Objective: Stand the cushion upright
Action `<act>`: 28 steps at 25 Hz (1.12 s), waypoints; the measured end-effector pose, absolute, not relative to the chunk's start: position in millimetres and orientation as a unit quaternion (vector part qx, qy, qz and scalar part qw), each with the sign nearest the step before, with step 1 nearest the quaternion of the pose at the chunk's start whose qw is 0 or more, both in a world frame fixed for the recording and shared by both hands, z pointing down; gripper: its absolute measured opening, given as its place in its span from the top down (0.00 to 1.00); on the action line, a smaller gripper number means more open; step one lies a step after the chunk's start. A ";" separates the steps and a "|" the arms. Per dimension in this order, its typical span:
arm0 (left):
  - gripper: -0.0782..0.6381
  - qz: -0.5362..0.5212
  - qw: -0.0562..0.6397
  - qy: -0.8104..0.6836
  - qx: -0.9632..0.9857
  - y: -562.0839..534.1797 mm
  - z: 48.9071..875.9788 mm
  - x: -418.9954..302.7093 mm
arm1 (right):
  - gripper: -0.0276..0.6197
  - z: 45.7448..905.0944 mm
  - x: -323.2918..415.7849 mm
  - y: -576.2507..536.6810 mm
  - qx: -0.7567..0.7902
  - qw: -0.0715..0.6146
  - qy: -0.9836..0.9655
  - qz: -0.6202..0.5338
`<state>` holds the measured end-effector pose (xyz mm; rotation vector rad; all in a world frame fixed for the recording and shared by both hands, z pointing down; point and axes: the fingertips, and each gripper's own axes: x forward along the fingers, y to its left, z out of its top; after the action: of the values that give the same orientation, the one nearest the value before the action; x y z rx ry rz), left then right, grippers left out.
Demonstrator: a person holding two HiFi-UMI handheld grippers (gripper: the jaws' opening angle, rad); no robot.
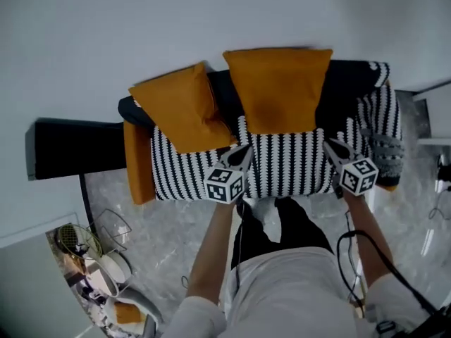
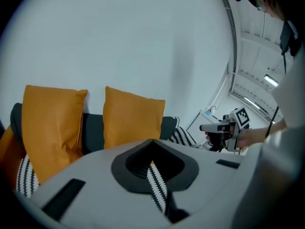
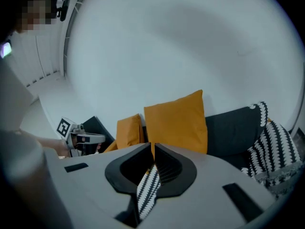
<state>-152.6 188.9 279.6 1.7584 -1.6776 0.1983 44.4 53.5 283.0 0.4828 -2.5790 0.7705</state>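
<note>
I have both claws pinched shut on striped fabric. In the left gripper view the left claw (image 2: 151,162) has a fold of the striped cushion (image 1: 289,164) pressed between its pads, and the right gripper view shows the right claw (image 3: 151,162) gripping it the same way.

The cushion lies across the seat of the sofa (image 1: 345,76), with its long axis running side to side in the head view. I hold it along its near long edge. The left claw (image 1: 243,153) is near the middle of that edge and the right claw (image 1: 330,146) is toward the right end, so the left end of the cushion hangs free of either grip.

The far edge sits under two orange cushions (image 1: 278,90) that lean on the dark backrest, one (image 1: 182,108) tilted. As I read it, the move is to swing the near edge up and away from me, hinging on that far edge.

There is open room above, and only the pale wall (image 1: 141,34) behind. The orange pair crowds the landing spot and could get knocked over or pinned.
</note>
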 end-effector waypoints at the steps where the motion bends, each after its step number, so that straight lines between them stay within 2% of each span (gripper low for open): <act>1: 0.89 0.074 0.344 -0.645 0.678 201.8 272.9 -149.7 | 0.88 275.0 46.8 69.3 0.162 0.199 -0.925 0.281; 16: 0.89 0.039 0.301 -0.664 0.684 383.4 192.6 -163.1 | 0.88 198.0 32.5 251.6 0.142 0.159 -0.941 0.262; 24: 0.89 0.036 0.257 -0.688 0.678 449.7 153.7 -167.3 | 0.88 164.2 43.6 307.5 0.162 0.153 -0.951 0.214; 28: 0.89 0.026 0.260 -0.688 0.677 475.8 147.0 -149.4 | 0.88 155.9 58.9 328.5 0.170 0.151 -0.951 0.208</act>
<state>-149.4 475.8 147.0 1.8334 -1.8641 0.0712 58.9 328.5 155.9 0.4871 -2.7319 0.5967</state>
